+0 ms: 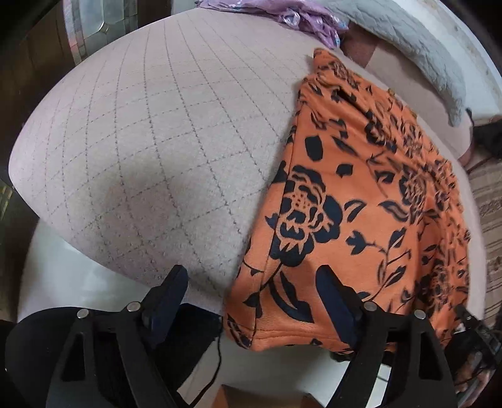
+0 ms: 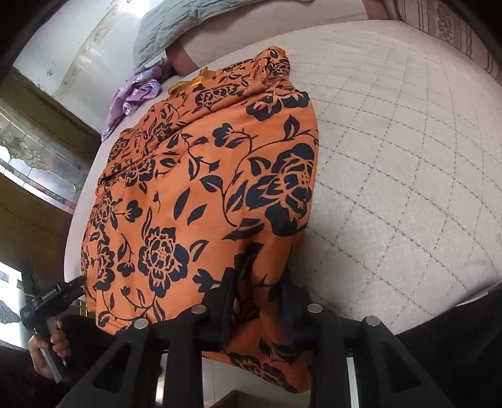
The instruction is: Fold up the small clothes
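Bed (image 1: 141,141), covered in a pale quilted cover with a dark diamond grid, fills most of both views. Grey quilted blanket (image 1: 417,53) bunched along the far edge; purple flowered cloth (image 1: 307,18) crumpled next to it.

Orange garment (image 1: 360,194) with a black flower print lies on the bed, folded lengthwise, its near hem hanging over the near edge. In the left wrist view it sits to the right of the bare cover; in the right wrist view (image 2: 194,194) it sits to the left.

Left tongs (image 1: 254,301): jaws wide apart, at the near hem. Left finger (image 1: 169,292) is over the bare cover, right finger is over the cloth. Nothing gripped between them.

Right tongs (image 2: 260,301): jaws narrow, closed on the near corner of the orange garment; fabric bunches between the fingers and drapes below them over the bed edge.

The right wrist view also shows the person's left hand (image 2: 47,348) at lower left, wrapped round the handle of the other tool, level with the garment's hem.
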